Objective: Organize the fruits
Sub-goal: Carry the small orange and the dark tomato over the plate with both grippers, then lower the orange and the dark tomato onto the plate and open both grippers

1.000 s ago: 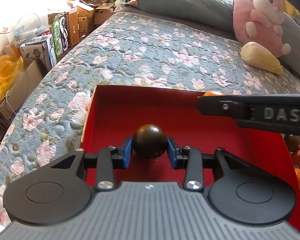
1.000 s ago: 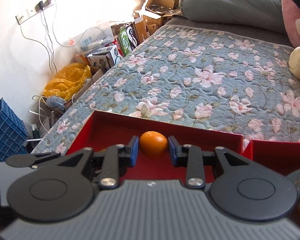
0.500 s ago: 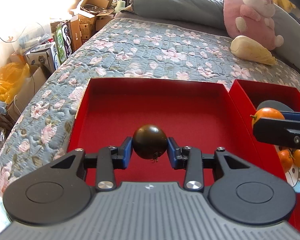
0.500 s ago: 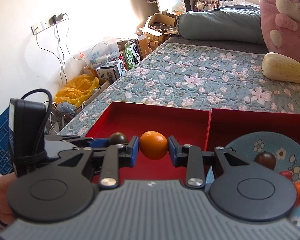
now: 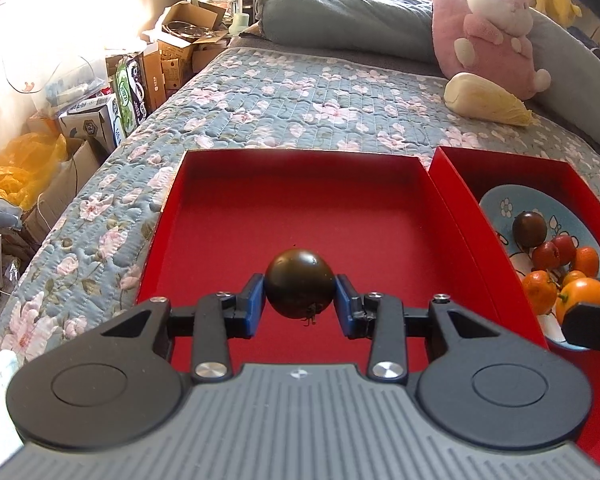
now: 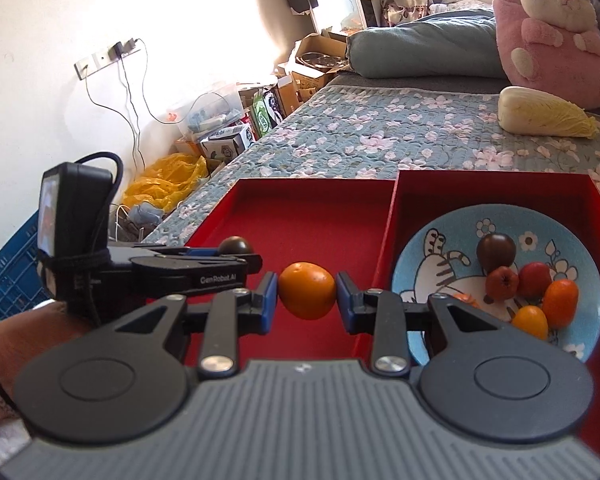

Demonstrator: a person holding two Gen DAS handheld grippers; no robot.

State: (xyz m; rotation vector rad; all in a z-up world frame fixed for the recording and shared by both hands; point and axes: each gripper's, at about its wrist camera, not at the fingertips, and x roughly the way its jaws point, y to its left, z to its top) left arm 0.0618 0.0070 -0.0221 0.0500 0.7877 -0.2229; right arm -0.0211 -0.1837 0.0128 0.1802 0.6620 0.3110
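Left wrist view: the left tool (image 5: 300,294) pinches a dark, nearly black tomato (image 5: 299,283) between its blue pads, the calyx end turned down and toward the camera. It hangs above the floor of the empty red tray (image 5: 300,216) just ahead, probably so the fruit can be set down there as the start of its own group. To the tool's right, across the shared wall, a second red tray (image 5: 504,168) holds a blue plate (image 5: 496,204) with another dark tomato, small red fruits and small oranges. At the far right edge the other tool's fruit shows.

Right wrist view: the right tool (image 6: 307,296) grips a small orange (image 6: 307,295) by its sides, held over the empty tray close to the dividing wall. The blue plate (image 6: 432,280) lies just right of the tool, with one dark tomato, two red fruits and about three small oranges heaped at its right. The left tool (image 6: 236,254) sits to the left with its tomato. Both trays rest on the floral bed quilt (image 6: 380,136).
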